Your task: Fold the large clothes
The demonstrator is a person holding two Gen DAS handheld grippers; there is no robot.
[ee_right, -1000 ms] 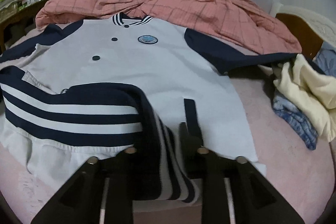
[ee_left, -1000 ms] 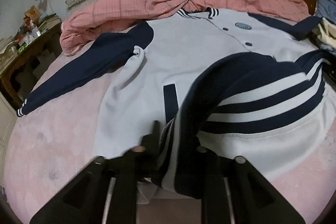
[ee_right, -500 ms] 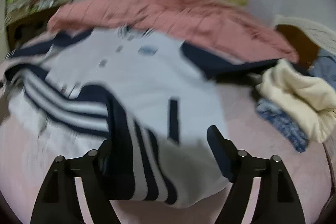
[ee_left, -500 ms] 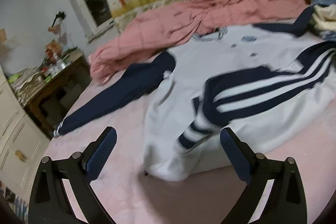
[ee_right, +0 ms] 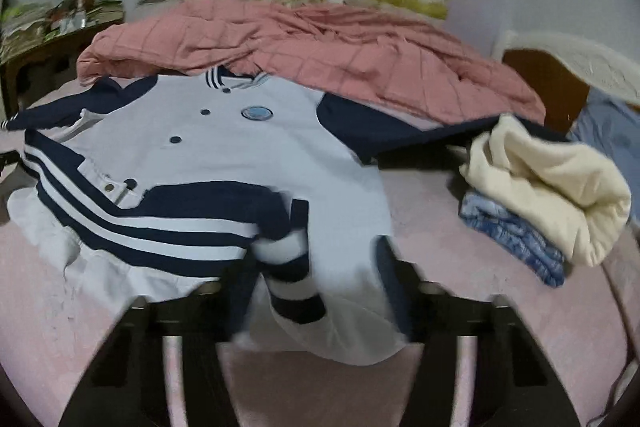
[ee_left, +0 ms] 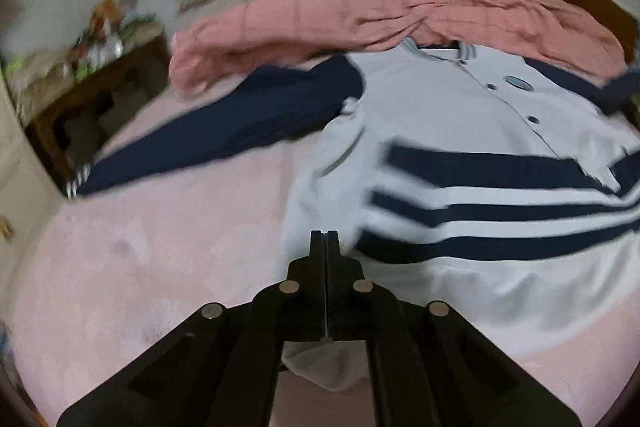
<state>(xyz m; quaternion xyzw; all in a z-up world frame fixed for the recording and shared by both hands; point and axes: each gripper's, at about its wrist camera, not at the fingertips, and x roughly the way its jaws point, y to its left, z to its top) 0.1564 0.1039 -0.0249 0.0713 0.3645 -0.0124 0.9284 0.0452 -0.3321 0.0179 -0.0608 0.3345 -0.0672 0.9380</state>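
The jacket [ee_left: 432,115] lies front-up on my pink sheet [ee_left: 160,267], collar toward the pink quilt [ee_right: 320,47], striped hem band doubled back over its body. One navy sleeve [ee_left: 224,135] stretches off toward the wooden desk [ee_left: 80,99]. My left gripper [ee_left: 326,239] has its fingers pressed flat together with nothing between them, right at the jacket's near edge. My right gripper [ee_right: 320,291] is blurry; jacket fabric lies across the gap between its fingers, and I honestly can't tell if it's pinching. A cream garment [ee_right: 552,183] sits on blue cloth [ee_right: 516,239] beside the jacket's other sleeve.
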